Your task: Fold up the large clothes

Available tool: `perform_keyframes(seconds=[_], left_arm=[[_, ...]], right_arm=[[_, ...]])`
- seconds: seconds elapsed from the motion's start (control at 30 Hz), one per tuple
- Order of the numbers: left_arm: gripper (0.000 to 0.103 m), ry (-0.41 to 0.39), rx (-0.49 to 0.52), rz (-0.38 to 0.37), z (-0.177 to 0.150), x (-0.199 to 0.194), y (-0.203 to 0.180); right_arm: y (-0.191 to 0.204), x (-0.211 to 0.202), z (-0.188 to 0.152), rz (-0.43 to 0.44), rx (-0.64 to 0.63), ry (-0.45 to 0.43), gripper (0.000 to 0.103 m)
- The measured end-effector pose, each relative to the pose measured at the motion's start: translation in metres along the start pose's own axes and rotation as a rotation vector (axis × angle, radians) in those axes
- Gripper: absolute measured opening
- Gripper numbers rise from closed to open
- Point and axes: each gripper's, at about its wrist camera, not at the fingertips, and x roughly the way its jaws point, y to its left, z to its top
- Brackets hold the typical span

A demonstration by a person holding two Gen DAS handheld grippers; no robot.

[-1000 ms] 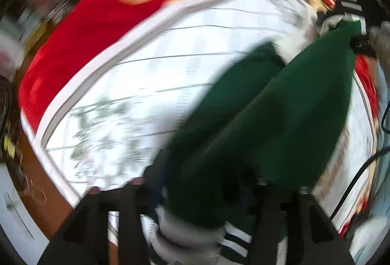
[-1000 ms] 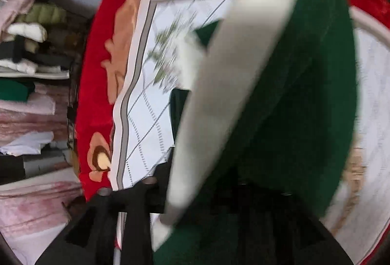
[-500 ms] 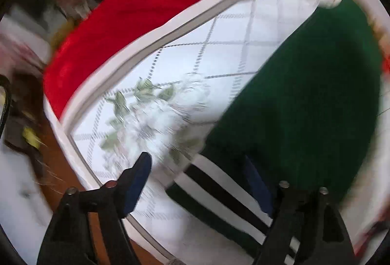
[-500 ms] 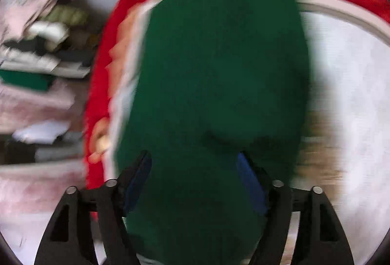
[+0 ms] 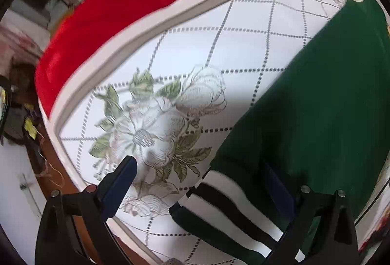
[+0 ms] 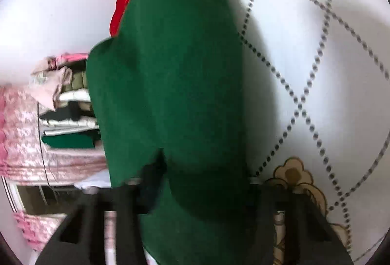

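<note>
White floral bedsheet (image 5: 185, 50) over a red blanket (image 5: 117, 4) carries my green garment (image 5: 321, 104), which lies along the sheet's right side. My left gripper (image 5: 202, 182) stands spread wide above its striped cuff (image 5: 234, 211). My right gripper (image 6: 192, 182) is buried in green cloth, so I cannot tell its state.

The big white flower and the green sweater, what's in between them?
Only bare white cloth with dotted lines, seen in the left wrist view, separates the flower from the green sweater.

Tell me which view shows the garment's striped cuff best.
Left wrist. The striped cuff of the green garment lies in plain sight on the floral sheet, between the open left hand-held gripper's fingers. The right wrist view shows only plain green cloth, no stripes.
</note>
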Motion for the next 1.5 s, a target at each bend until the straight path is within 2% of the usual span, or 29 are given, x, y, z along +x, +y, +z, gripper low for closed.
perform_keyframes(seconds=[0.07, 0.1, 0.2, 0.27, 0.37, 0.47, 0.53, 0.63, 0.67, 0.77, 0.87, 0.9, 1.0, 1.07, 1.13, 1.17, 1.2, 1.27, 1.33, 1.43, 1.5], left_arm=[[0.103, -0.024, 0.022, 0.025, 0.001, -0.012, -0.003], [0.103, -0.037, 0.027, 0.039, 0.001, -0.018, -0.006], [0.103, -0.087, 0.045, 0.058, 0.001, -0.043, -0.012], [0.103, -0.114, 0.059, 0.053, -0.003, -0.059, -0.017], [0.102, -0.128, 0.107, 0.024, -0.008, -0.072, -0.039], [0.102, -0.094, 0.201, -0.052, -0.026, -0.062, -0.065], [0.102, -0.078, 0.279, -0.083, -0.040, -0.062, -0.096], [0.102, -0.062, 0.376, -0.142, -0.055, -0.063, -0.141], [0.102, -0.068, 0.404, -0.156, -0.059, -0.066, -0.157], [0.102, -0.097, 0.481, -0.202, -0.068, -0.070, -0.202], [0.102, -0.113, 0.526, -0.229, -0.070, -0.064, -0.247], [0.102, -0.117, 0.542, -0.224, -0.072, -0.059, -0.260], [0.102, -0.152, 0.579, -0.137, -0.068, -0.036, -0.298], [0.103, -0.134, 0.580, -0.073, -0.061, -0.011, -0.312], [0.103, -0.086, 0.559, -0.058, -0.055, 0.006, -0.312], [0.103, -0.083, 0.547, -0.054, -0.054, 0.010, -0.309], [0.103, -0.093, 0.541, -0.054, -0.054, 0.011, -0.306], [0.103, -0.110, 0.530, -0.048, -0.055, 0.011, -0.299], [0.103, -0.101, 0.508, -0.041, -0.054, 0.011, -0.292], [0.103, -0.066, 0.444, -0.031, -0.051, 0.003, -0.279], [0.103, -0.075, 0.409, -0.041, -0.053, -0.012, -0.264]], right_arm=[[0.000, -0.015, -0.013, 0.018, 0.046, -0.058, 0.021], [0.000, -0.023, -0.022, 0.026, 0.070, -0.078, 0.020], [-0.006, -0.067, -0.062, 0.004, 0.121, -0.133, 0.018], [-0.022, -0.112, -0.102, -0.034, 0.177, -0.165, 0.018], [-0.051, -0.175, -0.178, -0.149, 0.254, -0.194, 0.018], [-0.079, -0.224, -0.252, -0.315, 0.311, -0.172, 0.018], [-0.098, -0.238, -0.288, -0.422, 0.351, -0.123, 0.023], [-0.121, -0.250, -0.317, -0.424, 0.463, -0.084, 0.038], [-0.121, -0.256, -0.324, -0.431, 0.477, -0.072, 0.048], [-0.105, -0.288, -0.337, -0.562, 0.413, -0.101, 0.051], [-0.071, -0.319, -0.332, -0.678, 0.303, -0.181, 0.051], [-0.060, -0.323, -0.326, -0.679, 0.249, -0.198, 0.051], [-0.037, -0.306, -0.284, -0.670, 0.075, -0.168, 0.051], [-0.032, -0.282, -0.238, -0.651, 0.005, -0.156, 0.050], [-0.026, -0.252, -0.192, -0.661, -0.053, -0.149, 0.042], [-0.031, -0.236, -0.167, -0.713, -0.073, -0.149, 0.026], [-0.044, -0.225, -0.148, -0.752, -0.074, -0.139, 0.018], [-0.081, -0.198, -0.112, -0.810, 0.031, -0.088, 0.000], [-0.080, -0.187, -0.098, -0.796, 0.092, -0.082, 0.000], [-0.055, -0.183, -0.095, -0.849, 0.062, 0.000, 0.000], [-0.032, -0.187, -0.102, -0.821, 0.036, 0.020, 0.002]])
